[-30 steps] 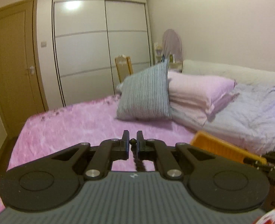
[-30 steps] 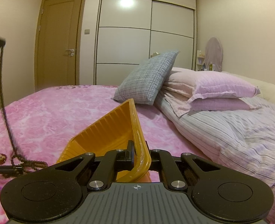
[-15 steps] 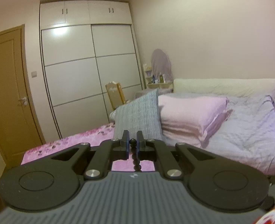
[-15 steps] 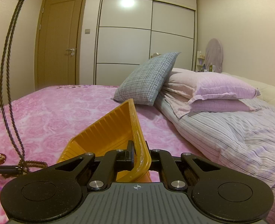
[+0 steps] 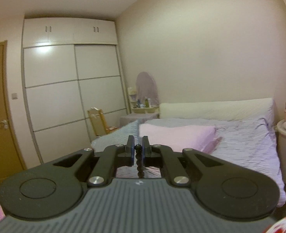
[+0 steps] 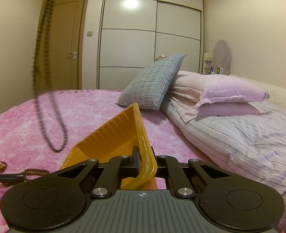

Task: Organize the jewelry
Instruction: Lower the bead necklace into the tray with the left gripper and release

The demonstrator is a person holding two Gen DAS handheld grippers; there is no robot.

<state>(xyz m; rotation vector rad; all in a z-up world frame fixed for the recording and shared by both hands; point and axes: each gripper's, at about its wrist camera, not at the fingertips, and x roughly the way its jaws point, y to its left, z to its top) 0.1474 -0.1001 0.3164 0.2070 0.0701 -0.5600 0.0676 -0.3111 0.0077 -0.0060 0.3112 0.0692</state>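
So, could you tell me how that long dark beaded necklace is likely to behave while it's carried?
The long dark beaded necklace looks floppy, hanging in a loop. Its blur suggests swaying, so it may swing past the tilted orange plastic tray.

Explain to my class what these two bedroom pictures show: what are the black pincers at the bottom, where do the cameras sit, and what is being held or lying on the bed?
No robot here: a person holds a black two-finger gripper in each hand, each carrying a forward-looking fisheye camera.

The left view shows the left gripper shut on a long dark beaded necklace. In the right view its loop hangs in the air above the pink flowered bedspread.

The right gripper is shut on the rim of an orange ribbed plastic tray, tilted up from the bed.

A brown bead bracelet, a small round beaded ornament and a black cylinder lie on the bedspread.
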